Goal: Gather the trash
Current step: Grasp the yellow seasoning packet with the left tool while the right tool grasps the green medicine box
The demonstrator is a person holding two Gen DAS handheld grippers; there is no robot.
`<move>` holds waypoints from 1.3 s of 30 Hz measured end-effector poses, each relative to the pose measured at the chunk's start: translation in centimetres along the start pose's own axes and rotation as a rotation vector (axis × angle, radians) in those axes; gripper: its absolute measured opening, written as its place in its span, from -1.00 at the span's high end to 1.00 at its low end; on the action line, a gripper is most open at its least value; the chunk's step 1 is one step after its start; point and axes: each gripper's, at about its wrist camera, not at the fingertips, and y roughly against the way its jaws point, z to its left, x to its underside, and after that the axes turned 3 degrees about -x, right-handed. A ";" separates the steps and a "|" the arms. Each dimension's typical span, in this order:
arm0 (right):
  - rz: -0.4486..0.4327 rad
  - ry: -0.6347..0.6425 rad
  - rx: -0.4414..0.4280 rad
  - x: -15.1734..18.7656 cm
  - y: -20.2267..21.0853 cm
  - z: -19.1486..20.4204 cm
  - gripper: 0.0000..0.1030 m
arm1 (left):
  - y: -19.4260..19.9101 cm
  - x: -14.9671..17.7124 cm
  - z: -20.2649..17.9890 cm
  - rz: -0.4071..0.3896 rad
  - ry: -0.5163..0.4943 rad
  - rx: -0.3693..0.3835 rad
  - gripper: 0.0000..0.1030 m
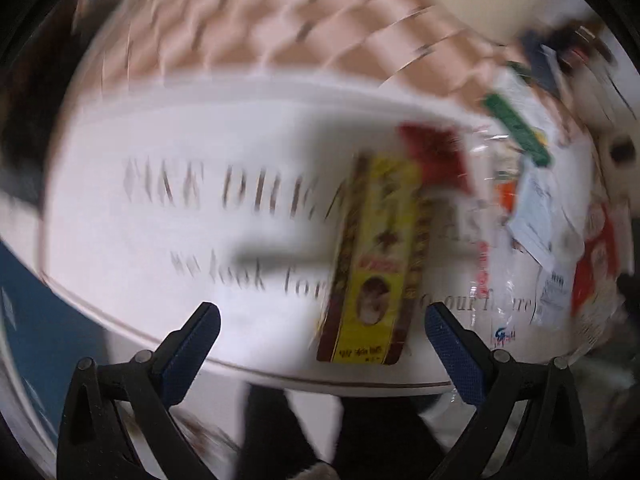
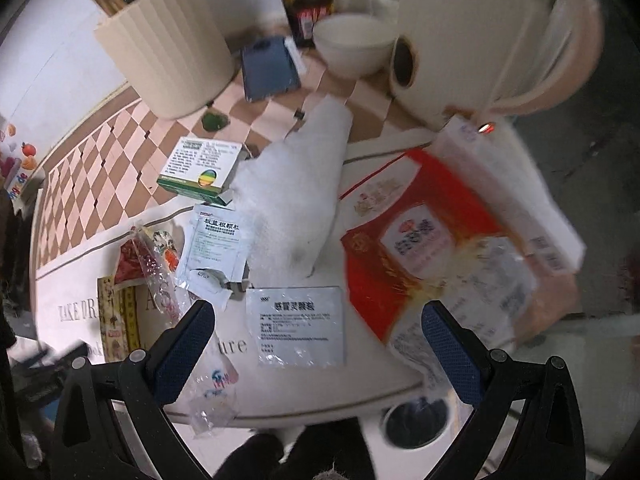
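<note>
Jaws spread wide, empty, on both grippers — left gripper (image 1: 322,322) above yellow wrapper (image 1: 374,260), right gripper (image 2: 318,320) over silver sachet (image 2: 298,326)

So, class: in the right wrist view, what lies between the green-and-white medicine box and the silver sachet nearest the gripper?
In the right wrist view, a torn white sachet lies between the medicine box and the silver sachet, beside the crumpled white tissue.
</note>
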 end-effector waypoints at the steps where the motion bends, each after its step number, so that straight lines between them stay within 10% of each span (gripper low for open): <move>1: 0.019 -0.013 -0.018 -0.3 -0.8 -0.3 -1.00 | -0.6 0.0 0.5 0.021 0.027 0.026 -0.99; 6: 0.085 -0.051 -0.051 -0.6 -3.9 -1.4 -1.00 | -2.6 -0.4 0.0 0.067 0.031 0.096 -0.99; 12: 0.139 -0.056 -0.024 -0.4 -6.4 -2.2 -1.00 | -3.9 -1.4 -5.2 0.050 -0.150 -0.011 -0.89; 18: 0.154 -0.044 -0.044 -0.1 -7.0 -1.5 -1.00 | -2.1 -1.6 -5.1 -0.034 -0.175 -0.065 -0.07; 30: 0.150 0.061 -0.177 -2.9 -7.9 6.8 -0.98 | 0.3 -2.2 1.4 -0.071 -0.021 -0.115 -0.07; 39: 0.055 0.449 0.018 -10.3 -8.6 13.7 -0.98 | 1.8 -8.9 -0.4 -0.145 -0.011 -0.137 -0.07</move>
